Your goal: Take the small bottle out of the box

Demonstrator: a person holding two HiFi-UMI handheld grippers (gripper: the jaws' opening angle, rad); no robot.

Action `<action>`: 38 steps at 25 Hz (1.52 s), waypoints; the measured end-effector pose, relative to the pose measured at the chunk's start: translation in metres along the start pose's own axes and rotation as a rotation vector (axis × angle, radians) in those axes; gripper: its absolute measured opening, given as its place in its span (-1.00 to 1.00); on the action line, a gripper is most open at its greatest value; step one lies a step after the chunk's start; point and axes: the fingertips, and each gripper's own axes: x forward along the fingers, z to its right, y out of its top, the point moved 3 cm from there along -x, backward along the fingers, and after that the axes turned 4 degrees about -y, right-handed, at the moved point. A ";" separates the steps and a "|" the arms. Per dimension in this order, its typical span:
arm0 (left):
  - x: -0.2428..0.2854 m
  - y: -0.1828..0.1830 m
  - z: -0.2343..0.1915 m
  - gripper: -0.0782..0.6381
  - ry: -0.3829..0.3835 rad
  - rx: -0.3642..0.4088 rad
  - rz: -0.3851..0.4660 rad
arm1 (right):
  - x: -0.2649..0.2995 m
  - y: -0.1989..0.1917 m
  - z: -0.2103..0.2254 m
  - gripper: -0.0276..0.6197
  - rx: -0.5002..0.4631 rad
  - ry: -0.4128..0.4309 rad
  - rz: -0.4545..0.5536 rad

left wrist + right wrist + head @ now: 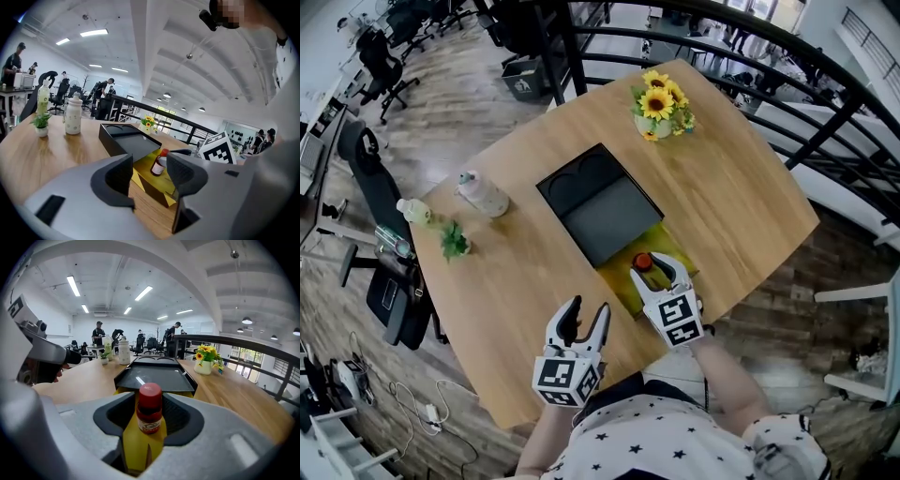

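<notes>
Status: extraction not yet made. The right gripper [149, 409] has its jaws set apart, and the small bottle [150, 416] stands directly between them, with only a narrow margin at each pad. No clamping is evident. Below the jaws, the bottle base rests on the yellow box [135, 451], so the bottle is inside the box. Judged from this, the approach and alignment are done. The steps left are to close the jaws on the bottle, lift it clear and set it on the worktop [516, 272]. The left gripper [150, 171] hangs over bare worktop with its jaws wide and nothing between them. The box and bottle lie ahead of its jaws. Just beyond the right jaws lies the black tray [157, 378] of the box, with two round recesses at its far end. Further ahead and to the right of the jaws stands a vase of sunflowers [205, 363]. Further ahead and to the left stands a white bottle [123, 352]. Markings: the small bottle has a red cap and a pale label with a dark emblem, too small to read. Each gripper cube bears square black-and-white markers. No other legible writing is in view.
</notes>
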 end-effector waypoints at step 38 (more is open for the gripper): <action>-0.145 -0.032 0.068 -0.19 -0.053 0.115 0.135 | -0.218 0.049 -0.111 -0.47 -0.026 -0.117 0.310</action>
